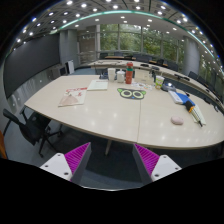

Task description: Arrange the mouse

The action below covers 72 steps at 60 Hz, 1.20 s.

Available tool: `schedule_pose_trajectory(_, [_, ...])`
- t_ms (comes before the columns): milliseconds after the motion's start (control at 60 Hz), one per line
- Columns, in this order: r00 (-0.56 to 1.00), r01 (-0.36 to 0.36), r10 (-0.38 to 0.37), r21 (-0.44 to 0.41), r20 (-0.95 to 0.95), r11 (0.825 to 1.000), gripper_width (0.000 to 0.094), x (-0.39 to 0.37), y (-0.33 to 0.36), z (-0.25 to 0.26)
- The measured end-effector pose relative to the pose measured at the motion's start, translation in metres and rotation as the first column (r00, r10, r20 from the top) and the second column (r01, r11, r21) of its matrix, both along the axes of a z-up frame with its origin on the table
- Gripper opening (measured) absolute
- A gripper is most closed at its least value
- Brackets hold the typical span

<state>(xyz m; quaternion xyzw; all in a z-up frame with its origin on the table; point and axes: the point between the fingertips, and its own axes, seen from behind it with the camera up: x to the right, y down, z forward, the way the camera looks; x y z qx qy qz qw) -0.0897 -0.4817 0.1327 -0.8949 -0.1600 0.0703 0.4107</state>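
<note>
My gripper [112,158] is open and empty, with its magenta pads [78,155] spread wide, held off the near edge of a large pale conference table [100,115]. A small pale rounded object, seemingly the mouse [177,120], lies on the table's right part, well beyond the fingers and to their right. A dark-rimmed flat item [131,93] lies at the table's middle, farther away.
Papers [73,96] and a white sheet [97,85] lie on the table's left. A blue item [180,97] and bottles [128,72] stand toward the far right. A dark chair [22,125] stands at the table's left side. Windows line the back wall.
</note>
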Motion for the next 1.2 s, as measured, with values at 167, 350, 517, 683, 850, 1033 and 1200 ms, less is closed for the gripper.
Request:
schedule_pose_trajectory(167, [0.987,0.156,-0.156,0.0,0.046,0.988,0.0856,0.111,0.04,-0.04])
schedule_pose_trajectory(350, [0.962,0.271,-0.272,0.033,0.03,0.962,0.0851,0.209,0.126,-0.073])
schedule_pose_trajectory(517, [0.948,0.316,-0.317,0.063,0.013,0.947,0.0849,0.263,0.21,-0.097])
schedule_pose_trajectory(683, [0.941,0.338,-0.337,0.002,-0.022,0.941,0.085,0.294,0.268,-0.132])
schedule_pose_trajectory(850, [0.945,0.327,-0.327,0.002,-0.029,0.945,0.0851,0.305,0.312,-0.141])
schedule_pose_trajectory(1033, [0.938,0.338,-0.338,-0.022,-0.069,0.941,0.0851,0.302,0.352,-0.14])
schedule_pose_trajectory(1200, [0.943,0.326,-0.326,-0.025,-0.066,0.945,0.0844,0.296,0.382,-0.14])
